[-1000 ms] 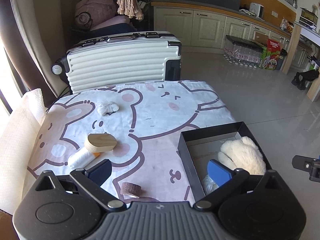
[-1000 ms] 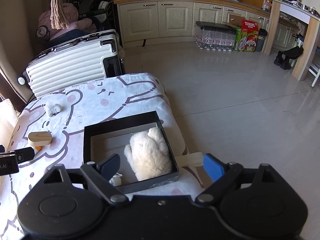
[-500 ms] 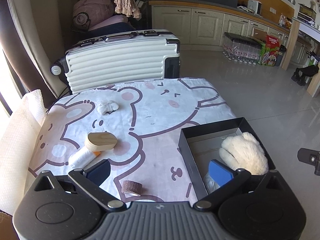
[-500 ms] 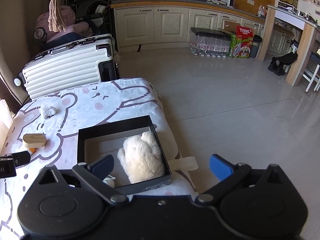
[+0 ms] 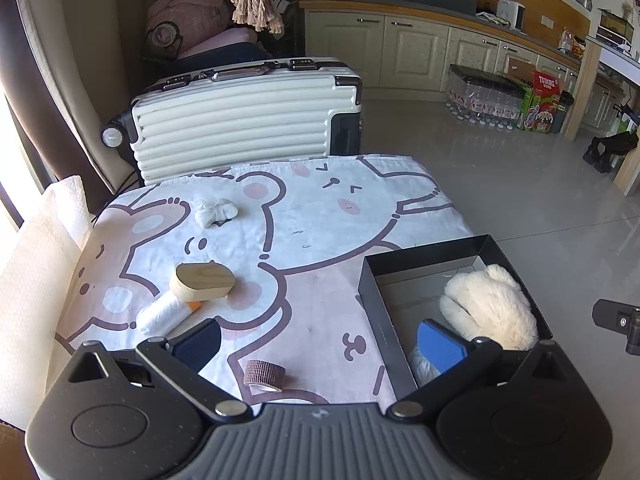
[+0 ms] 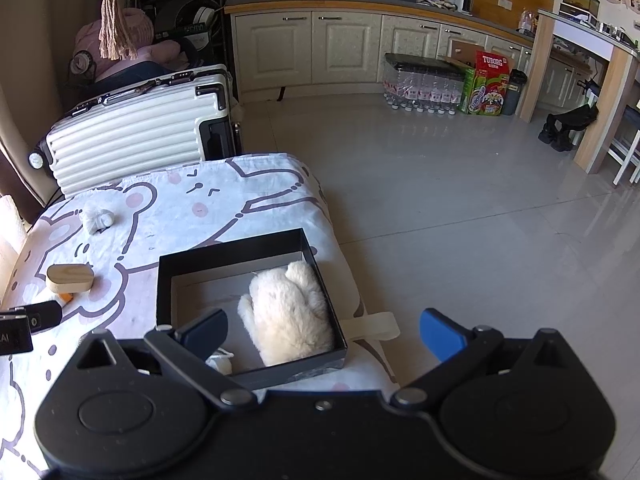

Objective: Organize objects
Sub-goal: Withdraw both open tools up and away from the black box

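A black open box [image 5: 372, 280] [image 6: 164, 280] sits at the table's right edge, with a fluffy cream mitten [image 5: 486, 306] [image 6: 288, 312] and a small white bundle [image 6: 222, 360] inside. On the bear-print cloth lie a wooden oval case [image 5: 202, 280] [image 6: 70, 278], a white roll [image 5: 162, 314], a brown tape roll [image 5: 264, 374] and a crumpled white wad [image 5: 214, 208] [image 6: 96, 218]. My left gripper [image 5: 320, 342] is open above the cloth's near edge, the tape roll lying below it. My right gripper [image 6: 324, 330] is open wide over the box's near right corner, holding nothing.
A white ribbed suitcase [image 5: 248, 116] stands behind the table. A white textured pad [image 5: 36, 280] lies along the table's left side. Cabinets, bottled water packs [image 6: 420, 84] and a green carton [image 6: 486, 84] line the far floor. A cream strap [image 6: 374, 326] hangs off the table's right edge.
The right gripper's jaws have spread wider apart, and its view has shifted slightly. The left gripper has stayed where it was. The objects on the cloth lie as before.
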`<state>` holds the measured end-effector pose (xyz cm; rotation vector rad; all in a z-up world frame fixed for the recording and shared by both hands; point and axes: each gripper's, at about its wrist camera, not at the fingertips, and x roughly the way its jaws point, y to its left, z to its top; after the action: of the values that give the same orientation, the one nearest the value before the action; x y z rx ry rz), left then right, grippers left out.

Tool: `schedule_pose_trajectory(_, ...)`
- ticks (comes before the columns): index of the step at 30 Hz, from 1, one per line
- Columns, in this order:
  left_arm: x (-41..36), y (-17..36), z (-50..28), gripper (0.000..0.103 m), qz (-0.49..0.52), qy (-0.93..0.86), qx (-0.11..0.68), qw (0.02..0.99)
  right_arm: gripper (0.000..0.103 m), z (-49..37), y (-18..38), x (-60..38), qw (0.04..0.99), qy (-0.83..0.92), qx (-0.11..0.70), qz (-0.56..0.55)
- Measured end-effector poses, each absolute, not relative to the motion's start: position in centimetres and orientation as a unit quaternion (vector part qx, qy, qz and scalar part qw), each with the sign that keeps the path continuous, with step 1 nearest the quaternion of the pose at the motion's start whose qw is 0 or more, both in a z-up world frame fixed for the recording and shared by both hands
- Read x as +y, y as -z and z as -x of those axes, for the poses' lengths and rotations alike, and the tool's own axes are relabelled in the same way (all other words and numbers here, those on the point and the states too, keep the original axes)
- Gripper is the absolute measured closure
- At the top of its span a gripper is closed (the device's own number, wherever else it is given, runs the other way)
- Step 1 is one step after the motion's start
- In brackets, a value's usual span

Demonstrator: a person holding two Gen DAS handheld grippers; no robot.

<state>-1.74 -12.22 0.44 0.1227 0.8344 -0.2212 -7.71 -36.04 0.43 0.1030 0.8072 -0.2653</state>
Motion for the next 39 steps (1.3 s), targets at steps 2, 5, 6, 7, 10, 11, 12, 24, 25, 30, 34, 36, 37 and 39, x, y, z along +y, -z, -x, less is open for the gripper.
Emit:
schedule_pose_trajectory(2,-12.2,-0.4,1.7,0.000,-0.060,0.108,0.404,0.906,0.000,7.7,-0.4,-36.1,0.909,0.129,0.392,-0.050)
schedule_pose_trajectory(5,-12.2,-0.4,1.6,0.000,-0.060,0.109,0.405,0.906,0.000,7.7,-0.3,-36.2,0.909,0.131,0.392,-0.052)
schedule_pose_trajectory(6,-12.2,-0.4,1.6,0.000,-0.060,0.109,0.405,0.906,0.000,7.7,-0.3,-36.2,0.909,0.132,0.392,-0.053)
schedule_pose_trajectory(7,-12.2,-0.4,1.6,0.000,-0.059,0.109,0.405,0.906,0.000,7.7,-0.3,-36.2,0.909,0.132,0.393,-0.054)
schedule_pose_trajectory(10,-11.9,-0.4,1.5,0.000,-0.056,0.106,0.405,0.906,0.000,7.4,-0.2,-36.0,0.908,0.129,0.393,-0.056)
schedule_pose_trajectory(11,-11.6,-0.4,1.4,0.000,-0.056,0.104,0.405,0.907,0.000,7.3,-0.1,-35.8,0.909,0.127,0.393,-0.056)
schedule_pose_trajectory(12,-11.4,-0.4,1.4,0.000,-0.055,0.101,0.405,0.907,0.000,7.2,-0.1,-35.6,0.909,0.125,0.393,-0.056)
schedule_pose_trajectory(24,-5.9,-0.8,0.9,0.000,-0.036,0.054,0.405,0.912,0.000,5.0,0.1,-30.8,0.913,0.081,0.397,-0.046)
schedule_pose_trajectory(25,-5.4,-0.8,0.9,0.000,-0.036,0.050,0.405,0.912,0.000,4.9,0.1,-30.4,0.914,0.077,0.397,-0.045)
schedule_pose_trajectory(30,-2.8,-0.9,1.0,0.000,-0.031,0.030,0.406,0.913,0.000,4.1,0.3,-28.1,0.915,0.058,0.397,-0.039)
schedule_pose_trajectory(34,-0.9,-1.0,1.1,0.000,-0.026,0.014,0.407,0.913,0.000,3.6,0.3,-26.3,0.916,0.043,0.397,-0.033)
schedule_pose_trajectory(36,-0.1,-1.0,1.1,0.000,-0.024,0.008,0.407,0.913,0.000,3.4,0.4,-25.5,0.917,0.036,0.397,-0.028)
schedule_pose_trajectory(37,0.2,-1.0,1.2,0.000,-0.023,0.005,0.407,0.913,0.000,3.3,0.4,-25.1,0.917,0.034,0.397,-0.027)
schedule_pose_trajectory(39,1.0,-1.1,1.2,0.000,-0.019,-0.001,0.408,0.913,0.000,3.1,0.3,-24.5,0.918,0.028,0.396,-0.025)
